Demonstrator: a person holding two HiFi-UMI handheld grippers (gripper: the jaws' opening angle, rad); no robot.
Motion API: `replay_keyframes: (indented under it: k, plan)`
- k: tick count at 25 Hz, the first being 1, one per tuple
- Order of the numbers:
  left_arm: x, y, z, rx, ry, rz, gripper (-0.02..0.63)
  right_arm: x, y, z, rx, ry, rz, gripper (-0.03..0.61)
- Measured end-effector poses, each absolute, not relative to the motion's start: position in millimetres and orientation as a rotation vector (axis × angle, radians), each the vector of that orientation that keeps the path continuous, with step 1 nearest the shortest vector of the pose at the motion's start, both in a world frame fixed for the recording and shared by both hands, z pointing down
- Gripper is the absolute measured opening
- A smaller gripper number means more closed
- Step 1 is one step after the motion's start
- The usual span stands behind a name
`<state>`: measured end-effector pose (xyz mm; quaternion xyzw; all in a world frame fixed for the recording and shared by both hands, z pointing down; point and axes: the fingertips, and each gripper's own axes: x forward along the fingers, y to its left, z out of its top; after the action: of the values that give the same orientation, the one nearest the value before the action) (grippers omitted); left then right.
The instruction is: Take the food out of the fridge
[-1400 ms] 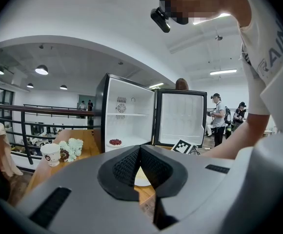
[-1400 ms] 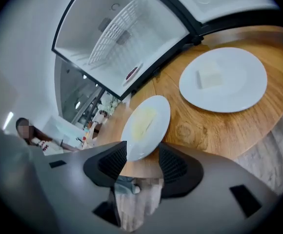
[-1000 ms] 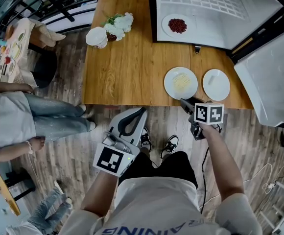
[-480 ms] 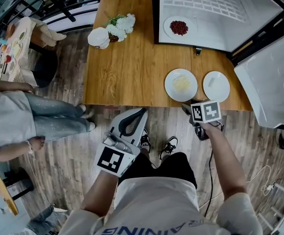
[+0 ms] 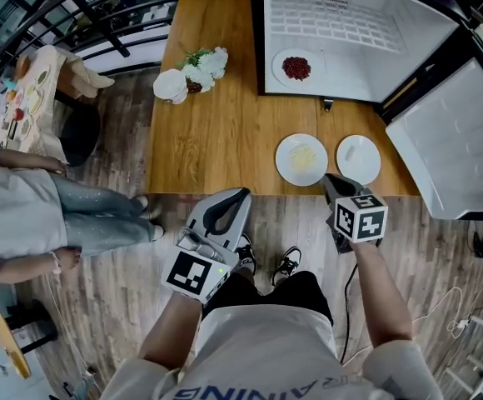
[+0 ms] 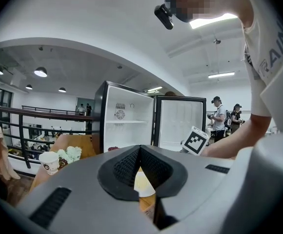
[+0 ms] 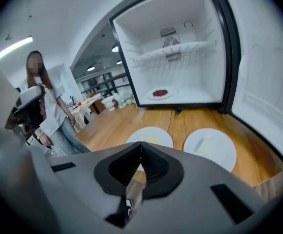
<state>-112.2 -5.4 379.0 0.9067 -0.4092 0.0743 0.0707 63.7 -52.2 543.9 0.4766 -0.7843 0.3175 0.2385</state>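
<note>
Fridge: the fridge point(image 5: 366, 23) stands at the far end of the bench point(image 5: 216, 140), and its door point(image 5: 450, 140) is wide open to the right.
Red food: the red food point(image 5: 296, 67) is on a white plate on the fridge floor, near the front.
Out on the bench: two white plates sit side by side near the front edge. One has yellow food point(image 5: 301, 158) and the other has pale food point(image 5: 358, 158).
Right claw: the right claw point(image 5: 329, 180) has just been closing and is now shut, with nothing in it. It points down at the bench, with its tip by the front edge, close to the two plates.
Left claw: the left claw point(image 5: 237, 197) is shut too, with nothing in it. It is held low in front of the person, off the bench, and points at the fridge.
Other things: a cup point(image 5: 170, 85) and flowers point(image 5: 204, 61) sit together at the left side of the bench.
Nearby: someone in jeans point(image 5: 25, 215) stands on the floor to the left.
</note>
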Motion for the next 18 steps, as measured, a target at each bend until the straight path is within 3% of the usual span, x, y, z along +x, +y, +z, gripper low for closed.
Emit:
replay_keyframes:
  k: [18]
  plan:
    - [-82,-32,318,2.838,-1.187,0.150,0.006,98,-36,341,1.735,-2.490,0.335,0.021]
